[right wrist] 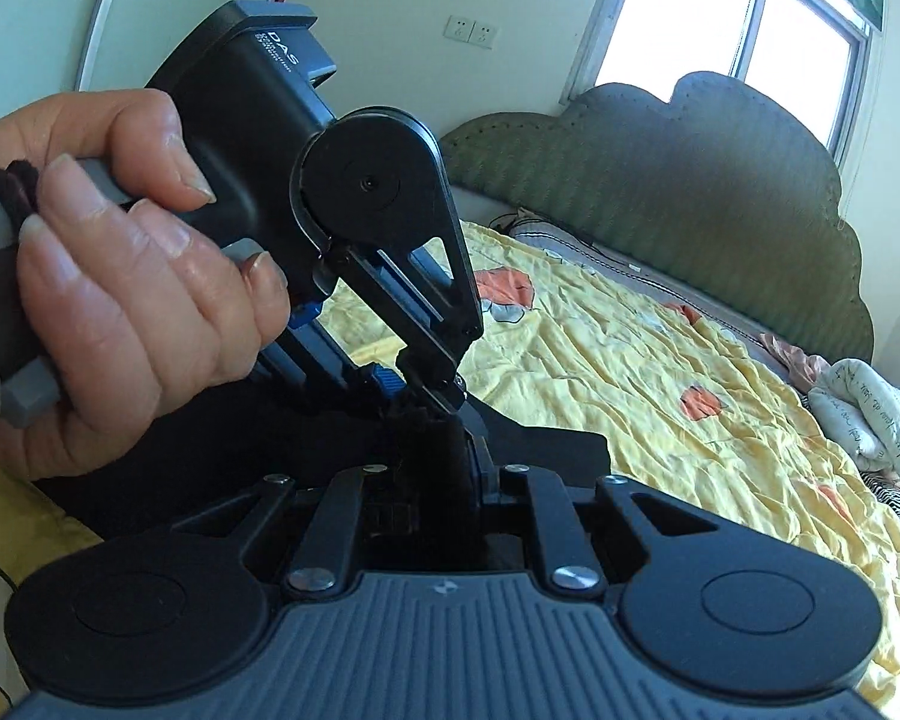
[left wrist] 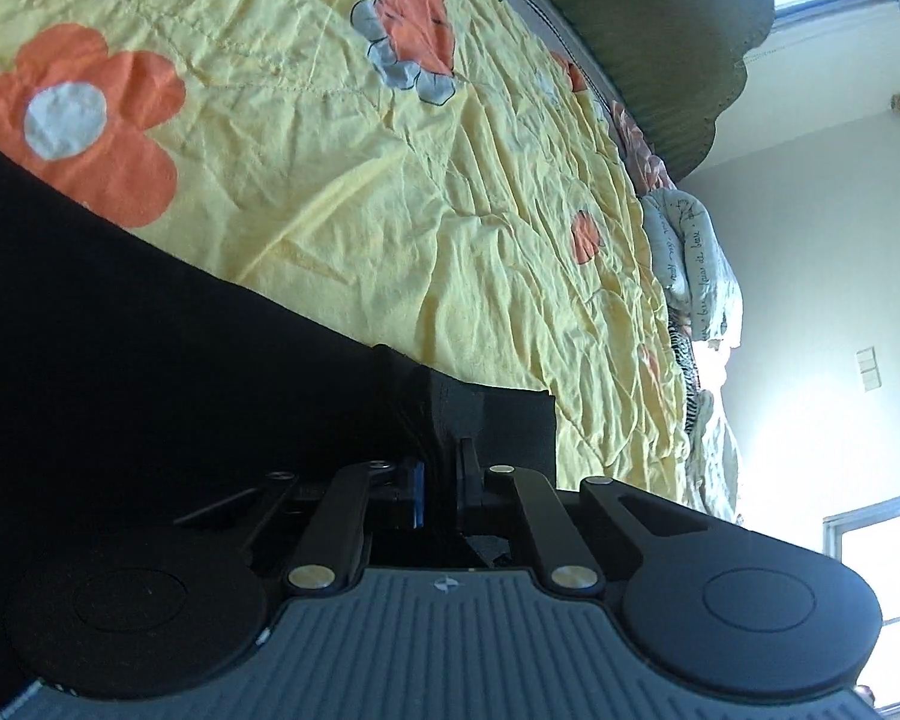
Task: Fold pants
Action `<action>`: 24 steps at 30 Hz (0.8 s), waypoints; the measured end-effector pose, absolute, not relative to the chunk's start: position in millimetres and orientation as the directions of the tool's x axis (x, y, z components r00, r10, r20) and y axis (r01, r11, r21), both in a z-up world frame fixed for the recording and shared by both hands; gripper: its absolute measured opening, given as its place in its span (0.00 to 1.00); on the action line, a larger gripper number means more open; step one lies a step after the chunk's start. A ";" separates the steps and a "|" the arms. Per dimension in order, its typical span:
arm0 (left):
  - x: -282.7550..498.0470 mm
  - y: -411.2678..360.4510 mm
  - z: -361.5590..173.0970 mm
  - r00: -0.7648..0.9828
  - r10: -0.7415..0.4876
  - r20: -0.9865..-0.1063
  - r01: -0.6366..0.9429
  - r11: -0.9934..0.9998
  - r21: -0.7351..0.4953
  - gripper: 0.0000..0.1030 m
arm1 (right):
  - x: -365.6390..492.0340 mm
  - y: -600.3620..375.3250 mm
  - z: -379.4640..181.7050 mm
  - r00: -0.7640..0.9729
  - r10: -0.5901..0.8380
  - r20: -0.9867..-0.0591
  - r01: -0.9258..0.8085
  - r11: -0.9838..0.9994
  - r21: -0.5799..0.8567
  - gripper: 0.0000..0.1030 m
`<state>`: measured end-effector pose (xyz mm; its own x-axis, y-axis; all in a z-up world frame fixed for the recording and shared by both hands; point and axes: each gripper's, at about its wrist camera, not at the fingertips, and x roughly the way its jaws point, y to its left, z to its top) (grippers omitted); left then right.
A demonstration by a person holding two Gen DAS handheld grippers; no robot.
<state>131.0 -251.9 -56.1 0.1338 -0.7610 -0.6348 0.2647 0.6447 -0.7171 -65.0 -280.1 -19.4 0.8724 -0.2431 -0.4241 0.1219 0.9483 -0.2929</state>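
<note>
Your left gripper (left wrist: 444,468) and right gripper (right wrist: 444,450) both pinch the black pants (left wrist: 150,360), which lie on the yellow bedspread (left wrist: 390,192), their long edge running from left-centre down toward lower centre.

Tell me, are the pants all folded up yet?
Not yet. Done: both grippers have hold of the black pants on the yellow flowered bedspread. In hand: the left hand-held gripper and right hand-held gripper pinch the cloth close together. Left: no neat folded stack shows, so the folding remains.
</note>
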 end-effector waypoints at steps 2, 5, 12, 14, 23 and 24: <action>124.1 -247.6 -46.3 0.182 -0.744 -0.643 0.337 0.662 -0.670 0.07 | -66.5 -277.2 -18.4 0.876 -0.232 -0.422 0.118 0.953 -0.280 0.14; 111.2 -239.8 -33.3 0.265 -0.706 -0.657 0.435 0.695 -0.572 0.07 | -67.6 -269.2 -16.4 0.886 -0.196 -0.420 0.096 0.964 -0.248 0.14; 96.3 -213.5 -18.1 0.378 -0.633 -0.675 0.565 0.736 -0.373 0.07 | -60.8 -243.3 -14.6 0.902 -0.117 -0.415 0.031 0.978 -0.209 0.14; 94.4 -205.5 -15.0 0.400 -0.624 -0.671 0.589 0.736 -0.334 0.07 | -56.9 -237.6 -14.7 0.904 -0.094 -0.416 0.013 0.981 -0.193 0.14; 92.4 -175.3 -7.2 0.488 -0.582 -0.650 0.609 0.761 -0.224 0.07 | -40.0 -214.7 -15.0 0.909 -0.005 -0.417 -0.069 0.984 -0.163 0.14; 92.2 -171.3 -6.5 0.499 -0.576 -0.648 0.606 0.766 -0.214 0.07 | -37.9 -214.2 -14.6 0.909 0.004 -0.417 -0.077 0.985 -0.158 0.14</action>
<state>92.2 -171.3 -6.5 0.4991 -0.5757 -0.6477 0.6059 0.7662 -0.2141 -37.9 -214.2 -14.6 0.9091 0.0040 -0.4166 -0.0766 0.9845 -0.1577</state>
